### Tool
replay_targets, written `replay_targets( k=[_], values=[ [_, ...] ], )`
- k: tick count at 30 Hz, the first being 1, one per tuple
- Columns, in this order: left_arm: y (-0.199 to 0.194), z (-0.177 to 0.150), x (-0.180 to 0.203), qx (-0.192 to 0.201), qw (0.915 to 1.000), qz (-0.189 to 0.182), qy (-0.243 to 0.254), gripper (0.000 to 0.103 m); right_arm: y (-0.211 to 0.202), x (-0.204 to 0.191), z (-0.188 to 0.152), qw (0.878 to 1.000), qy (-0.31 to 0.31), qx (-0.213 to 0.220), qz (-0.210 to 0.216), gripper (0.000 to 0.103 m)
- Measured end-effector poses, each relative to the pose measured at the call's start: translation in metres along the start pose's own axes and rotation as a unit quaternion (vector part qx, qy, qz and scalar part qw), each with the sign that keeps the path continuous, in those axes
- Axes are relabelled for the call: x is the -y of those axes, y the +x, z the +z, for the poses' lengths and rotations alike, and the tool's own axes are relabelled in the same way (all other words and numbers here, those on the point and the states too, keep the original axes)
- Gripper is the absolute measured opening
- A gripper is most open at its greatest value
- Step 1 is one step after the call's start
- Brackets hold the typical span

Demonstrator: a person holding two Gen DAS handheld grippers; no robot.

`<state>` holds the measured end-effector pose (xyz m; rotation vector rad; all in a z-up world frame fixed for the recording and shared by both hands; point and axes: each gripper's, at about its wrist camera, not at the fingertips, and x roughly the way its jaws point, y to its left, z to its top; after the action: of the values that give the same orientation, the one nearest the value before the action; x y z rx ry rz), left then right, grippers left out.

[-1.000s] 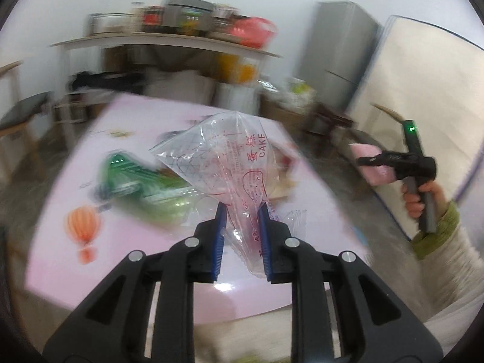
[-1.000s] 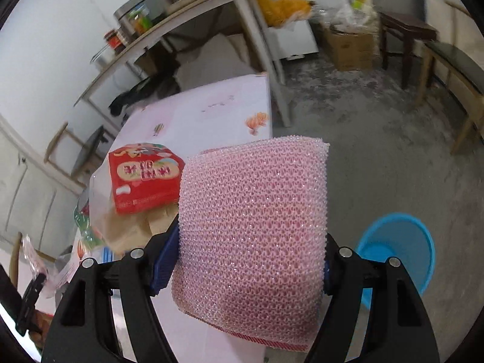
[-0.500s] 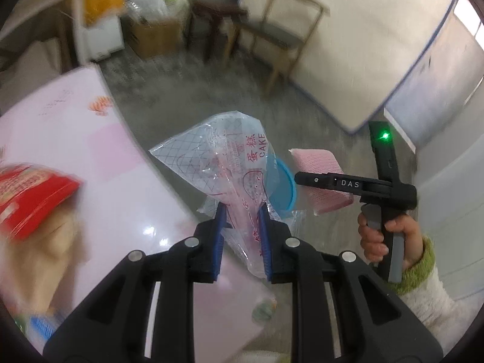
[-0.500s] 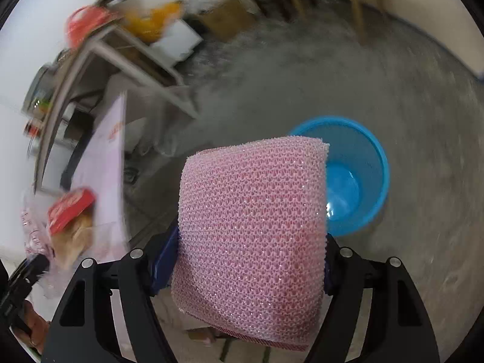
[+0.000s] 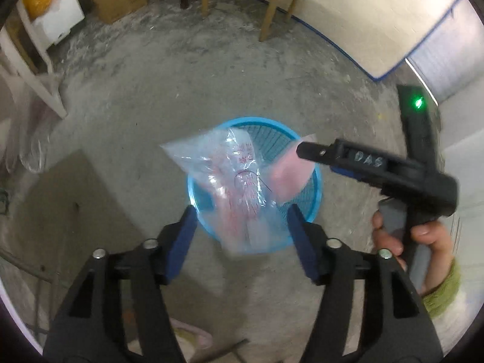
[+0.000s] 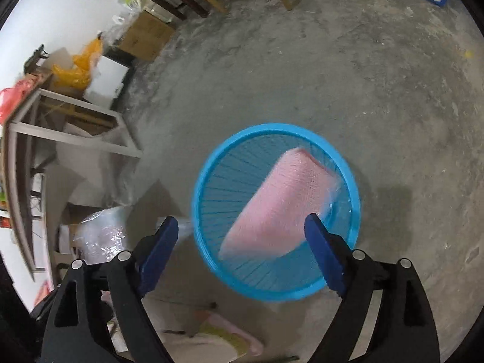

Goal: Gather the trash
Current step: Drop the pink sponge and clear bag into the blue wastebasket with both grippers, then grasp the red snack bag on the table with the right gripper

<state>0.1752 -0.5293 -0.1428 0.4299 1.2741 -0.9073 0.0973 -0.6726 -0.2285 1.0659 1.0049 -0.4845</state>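
Both grippers swung from table to blue bin (image 6: 276,211) at frame centre; jaws just opened, released; cake bag (image 5: 236,187), pink sponge (image 6: 281,202) apparently dropping in. Table trash remains.

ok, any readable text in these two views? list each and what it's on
"DAS": on the side of the right hand-held gripper, seen from the left wrist view.
Red print on the clear bag: too blurred to read.
Right wrist view: no readable text.
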Motion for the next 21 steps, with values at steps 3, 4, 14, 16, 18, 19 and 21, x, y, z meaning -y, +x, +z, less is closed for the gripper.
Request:
replay_targets(
  k=[3,4,14,16,18,19,21],
  values=[
    [-0.009,-0.002,-0.008,0.006,0.9999,-0.009,-0.012,0.064,0.002,0.015,0.0,1.0,0.01,0.009,-0.012,0.083],
    [-0.014,-0.002,-0.012,0.012,0.9998,-0.011,-0.014,0.066,0.001,0.017,-0.001,1.0,0.013,0.012,-0.009,0.083],
    [-0.151,-0.06,-0.037,0.157,0.9875,-0.012,-0.008,0.081,-0.095,-0.026,-0.059,0.989,-0.076,0.114,-0.057,0.089],
    [-0.183,-0.08,-0.042,0.195,0.9807,-0.005,-0.018,0.084,-0.118,-0.044,-0.071,0.981,-0.104,0.141,-0.078,0.093],
    [-0.209,-0.105,-0.046,0.224,0.974,0.02,-0.029,0.084,-0.144,-0.068,-0.09,0.965,-0.141,0.185,-0.125,0.097],
    [-0.214,-0.114,-0.049,0.228,0.9727,0.026,-0.033,0.084,-0.151,-0.076,-0.095,0.958,-0.15,0.201,-0.141,0.097],
    [-0.229,-0.14,-0.056,0.234,0.9704,0.04,-0.046,0.084,-0.168,-0.099,-0.111,0.937,-0.177,0.235,-0.189,0.097]
  ],
)
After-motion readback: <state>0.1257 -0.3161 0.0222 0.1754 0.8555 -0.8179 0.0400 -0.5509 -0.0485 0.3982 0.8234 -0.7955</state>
